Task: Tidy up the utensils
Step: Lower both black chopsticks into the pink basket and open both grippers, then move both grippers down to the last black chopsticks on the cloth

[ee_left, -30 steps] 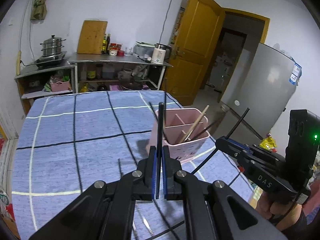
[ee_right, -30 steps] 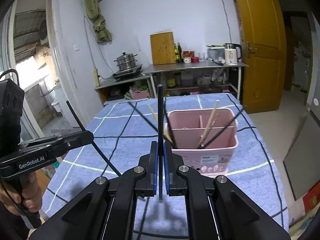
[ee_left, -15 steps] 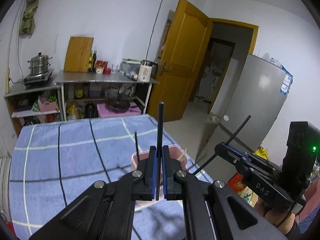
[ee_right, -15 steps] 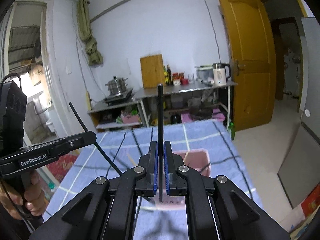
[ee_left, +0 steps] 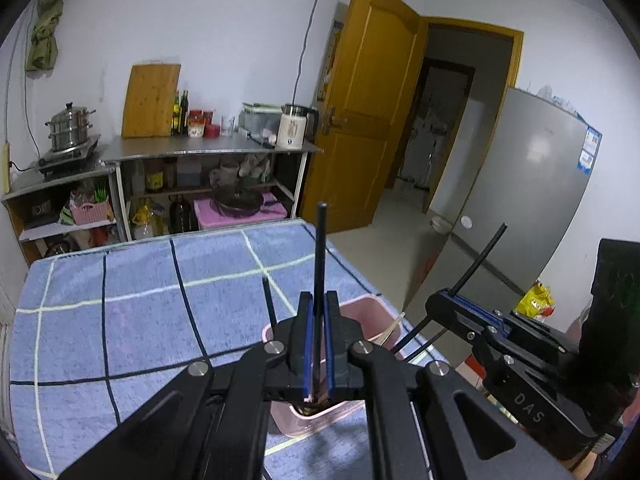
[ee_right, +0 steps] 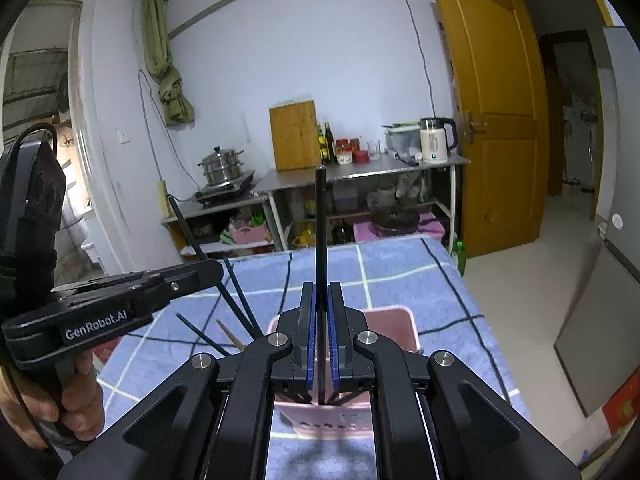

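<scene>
A pink utensil holder (ee_left: 378, 310) stands on the blue checked tablecloth, mostly hidden beneath the fingers in both views. My left gripper (ee_left: 319, 344) is shut on a black chopstick (ee_left: 320, 260) that points straight up, just above the holder. The right gripper (ee_left: 438, 305) hangs to its right, shut on another black chopstick (ee_left: 480, 260). In the right wrist view the right gripper (ee_right: 321, 336) clamps its upright black chopstick (ee_right: 320, 224) over the pink holder (ee_right: 398, 322). The left gripper (ee_right: 212, 271) comes in from the left with its chopstick (ee_right: 186, 226). Several black and wooden chopsticks (ee_right: 236, 308) lean out of the holder.
The table (ee_left: 120, 320) is covered with a blue cloth; its right edge drops off beside the holder. Behind it stands a steel shelf (ee_left: 208, 148) with a kettle, bottles, a cutting board and a steamer pot. A yellow door (ee_left: 368, 100) and a grey fridge (ee_left: 520, 200) are on the right. A hand (ee_right: 76, 392) holds the left gripper's handle.
Both grippers have moved forward and slightly up over the pink holder, which has slid from in front of the fingers to beneath them. Each still holds its black chopstick.
</scene>
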Demonstrator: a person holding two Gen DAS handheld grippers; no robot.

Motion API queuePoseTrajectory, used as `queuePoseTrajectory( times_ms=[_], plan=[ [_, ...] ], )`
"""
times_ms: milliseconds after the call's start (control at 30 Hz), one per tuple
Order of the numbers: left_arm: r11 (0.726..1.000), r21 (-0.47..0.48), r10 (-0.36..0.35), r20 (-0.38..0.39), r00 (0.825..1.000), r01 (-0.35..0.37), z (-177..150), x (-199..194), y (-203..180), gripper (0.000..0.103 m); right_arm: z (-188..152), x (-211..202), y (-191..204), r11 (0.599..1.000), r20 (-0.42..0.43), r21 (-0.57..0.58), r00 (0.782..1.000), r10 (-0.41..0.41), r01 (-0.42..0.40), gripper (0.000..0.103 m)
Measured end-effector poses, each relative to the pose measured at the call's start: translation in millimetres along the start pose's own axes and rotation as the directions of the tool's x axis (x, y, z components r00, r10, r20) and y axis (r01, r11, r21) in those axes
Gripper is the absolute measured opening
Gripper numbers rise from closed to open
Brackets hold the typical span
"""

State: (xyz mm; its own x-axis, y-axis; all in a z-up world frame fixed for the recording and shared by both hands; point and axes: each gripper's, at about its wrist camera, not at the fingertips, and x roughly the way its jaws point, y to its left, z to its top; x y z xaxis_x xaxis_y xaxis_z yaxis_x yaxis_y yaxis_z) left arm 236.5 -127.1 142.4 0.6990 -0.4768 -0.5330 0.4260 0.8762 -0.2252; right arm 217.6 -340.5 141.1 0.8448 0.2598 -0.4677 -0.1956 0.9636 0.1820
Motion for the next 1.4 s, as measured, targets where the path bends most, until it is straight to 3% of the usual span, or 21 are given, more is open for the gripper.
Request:
queuePoseTrajectory(
  times_ms=[467, 600, 700, 767, 900, 1400],
  plan=[
    [1.0, 0.008, 0.002, -0.065, 0.998, -0.001, -22.7, 26.2, 9.2, 0.006, -26.1, 32.6, -7.0, 1.0, -0.09, 0.004, 0.996, -0.003, 0.004, 0.005],
    [1.0, 0.005, -0.002, -0.058, 0.998, 0.002, -26.4, 22.8, 8.9, 0.018, -30.4, 34.5, -11.2, 1.0, -0.111, 0.02, 0.994, 0.0, 0.002, 0.006],
    [1.0, 0.004, -0.012, -0.038, 0.999, 0.013, -25.8, 13.0, 7.7, 0.027, -28.3, 23.7, -8.4, 1.0, -0.084, 0.01, 0.996, -0.003, 0.004, 0.007],
    [1.0, 0.005, -0.015, -0.016, 1.0, 0.015, -23.7, 4.1, 6.3, 0.029, -25.2, 15.8, -6.0, 1.0, -0.069, -0.003, 0.998, -0.011, 0.01, 0.014],
    [1.0, 0.009, -0.024, 0.022, 0.999, 0.024, -22.4, -15.8, 4.3, 0.036, -20.9, 1.3, -2.3, 1.0, -0.042, -0.019, 0.999, -0.023, 0.023, 0.018],
    [0.999, 0.016, 0.047, 0.099, 0.994, -0.048, -58.2, -83.3, 15.7, 0.04, -39.8, -47.7, 12.1, 1.0, 0.001, -0.009, 1.0, 0.002, -0.002, 0.023]
  ],
)
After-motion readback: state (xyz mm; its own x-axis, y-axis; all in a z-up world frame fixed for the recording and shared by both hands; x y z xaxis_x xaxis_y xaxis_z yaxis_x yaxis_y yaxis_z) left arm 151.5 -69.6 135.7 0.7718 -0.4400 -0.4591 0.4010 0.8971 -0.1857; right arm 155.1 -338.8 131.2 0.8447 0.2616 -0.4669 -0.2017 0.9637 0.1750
